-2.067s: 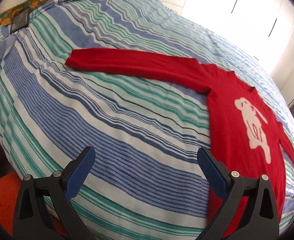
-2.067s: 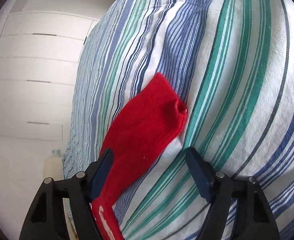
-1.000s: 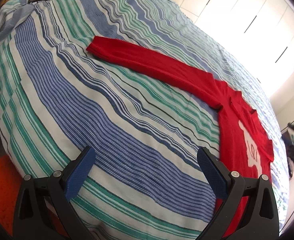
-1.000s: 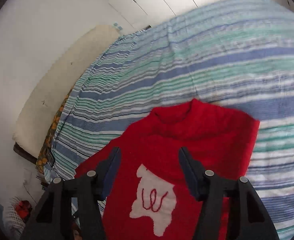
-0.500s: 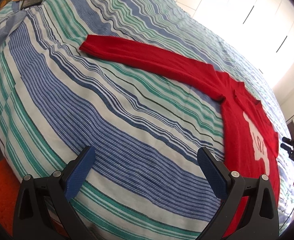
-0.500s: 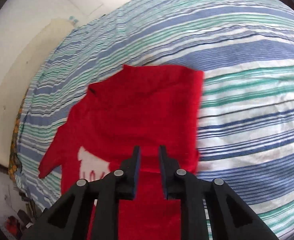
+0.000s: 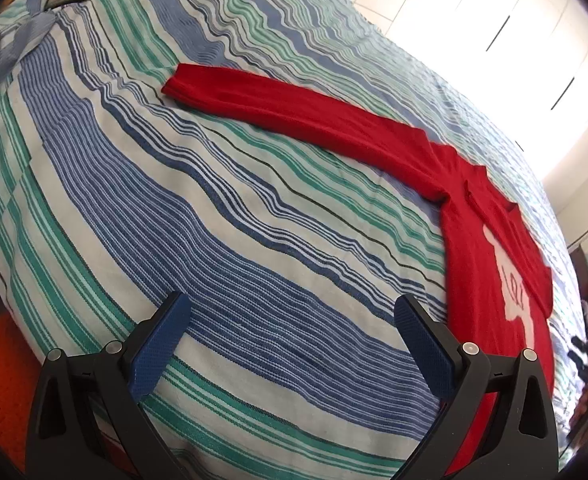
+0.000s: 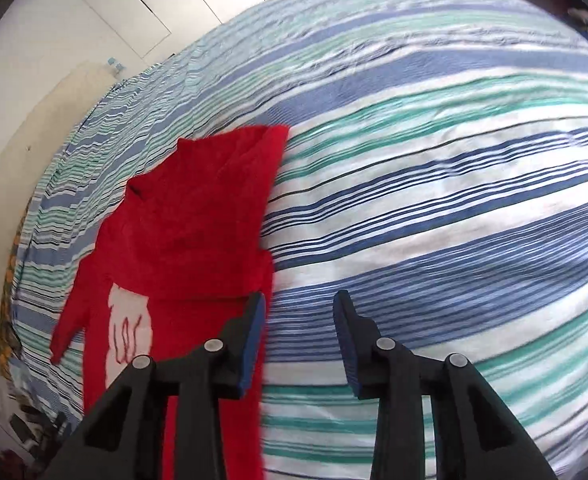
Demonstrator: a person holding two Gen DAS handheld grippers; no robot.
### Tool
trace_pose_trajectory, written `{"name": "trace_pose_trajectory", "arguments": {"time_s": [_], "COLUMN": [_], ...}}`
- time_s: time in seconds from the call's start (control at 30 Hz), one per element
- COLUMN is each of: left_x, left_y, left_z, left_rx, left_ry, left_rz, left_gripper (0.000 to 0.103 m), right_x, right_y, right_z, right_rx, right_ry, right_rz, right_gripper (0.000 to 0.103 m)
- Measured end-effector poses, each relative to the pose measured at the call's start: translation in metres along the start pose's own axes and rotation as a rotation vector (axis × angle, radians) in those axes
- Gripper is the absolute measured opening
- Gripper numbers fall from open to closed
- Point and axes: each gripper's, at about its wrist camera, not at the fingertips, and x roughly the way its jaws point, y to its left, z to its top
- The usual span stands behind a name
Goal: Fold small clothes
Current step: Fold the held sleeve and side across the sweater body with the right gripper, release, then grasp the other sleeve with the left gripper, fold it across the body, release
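The striped bedspread (image 7: pixel 222 216) fills both of my views, and the red sweater (image 8: pixel 190 240) lies flat on it, toward the right in my left view and toward the left in my right view. Two seconds ago its right sleeve stretched out over the stripes; now that sleeve is folded in across the chest, partly covering the white figure (image 8: pixel 128 332), so the first fold looks done. The left sleeve (image 7: pixel 294 112) is unchanged and lies straight out toward the far left, well apart from my left tongs (image 7: pixel 290 344), which hang released and empty over bare stripes near the bed's edge. My right tongs (image 8: pixel 297 332) have swung off the sweater to just beside its right edge; the jaws have just been opening, with only bedspread between them. I judge the left sleeve comes next.
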Motion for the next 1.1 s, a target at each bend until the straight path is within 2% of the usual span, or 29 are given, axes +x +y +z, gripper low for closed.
{"name": "trace_pose_trajectory", "arguments": {"time_s": [0.07, 0.17, 0.3, 0.37, 0.5, 0.63, 0.7, 0.77, 0.83, 0.9, 0.97, 1.0, 1.03, 1.07, 1.1], "left_x": [0.000, 0.001, 0.001, -0.005, -0.016, 0.010, 0.037, 0.067, 0.086, 0.091, 0.092, 0.094, 0.095, 0.095, 0.093], "left_y": [-0.001, -0.003, -0.005, -0.001, 0.008, 0.029, 0.051, 0.076, 0.098, 0.111, 0.115, 0.115, 0.113, 0.108, 0.103], "left_z": [-0.001, -0.003, -0.003, 0.003, 0.033, 0.086, 0.110, 0.125, 0.131, 0.135, 0.141, 0.146, 0.151, 0.156, 0.160], "left_rx": [0.001, 0.006, 0.005, -0.041, -0.152, -0.310, -0.408, -0.503, -0.583, -0.628, -0.630, -0.617, -0.586, -0.550, -0.520], "left_ry": [-0.002, -0.004, -0.003, 0.002, -0.040, -0.051, -0.042, -0.014, 0.004, -0.029, -0.054, -0.055, -0.046, -0.033, -0.034], "left_rz": [0.005, 0.019, 0.026, -0.030, -0.184, -0.293, -0.281, -0.235, -0.223, -0.230, -0.209, -0.190, -0.148, -0.108, -0.082], "left_gripper": [0.102, 0.102, 0.102, 0.102, 0.102, 0.101, 0.097, 0.089, 0.078, 0.074, 0.069, 0.058, 0.026, 0.002, 0.003], "right_x": [-0.026, -0.044, -0.036, -0.039, -0.033, -0.027, -0.026, -0.026, -0.026, -0.028, -0.026, -0.025, -0.024, -0.023, -0.022], "right_y": [-0.020, -0.054, -0.088, -0.089, -0.081, -0.075, -0.074, -0.074, -0.074, -0.075, -0.073, -0.072, -0.071, -0.069, -0.068], "right_z": [-0.014, -0.035, -0.068, -0.077, -0.077, -0.078, -0.078, -0.079, -0.079, -0.079, -0.079, -0.079, -0.079, -0.079, -0.079], "right_rx": [-0.007, -0.001, 0.050, 0.046, 0.011, -0.020, -0.022, -0.020, -0.019, -0.022, -0.026, -0.028, -0.030, -0.035, -0.040], "right_ry": [-0.070, -0.104, -0.083, -0.133, -0.131, -0.126, -0.126, -0.128, -0.128, -0.128, -0.129, -0.128, -0.128, -0.126, -0.124], "right_rz": [-0.064, -0.144, -0.137, -0.105, -0.092, -0.091, -0.093, -0.091, -0.092, -0.096, -0.103, -0.105, -0.108, -0.111, -0.113], "right_gripper": [0.054, 0.059, 0.060, 0.064, 0.079, 0.087, 0.087, 0.087, 0.087, 0.087, 0.087, 0.088, 0.089, 0.089, 0.091]}}
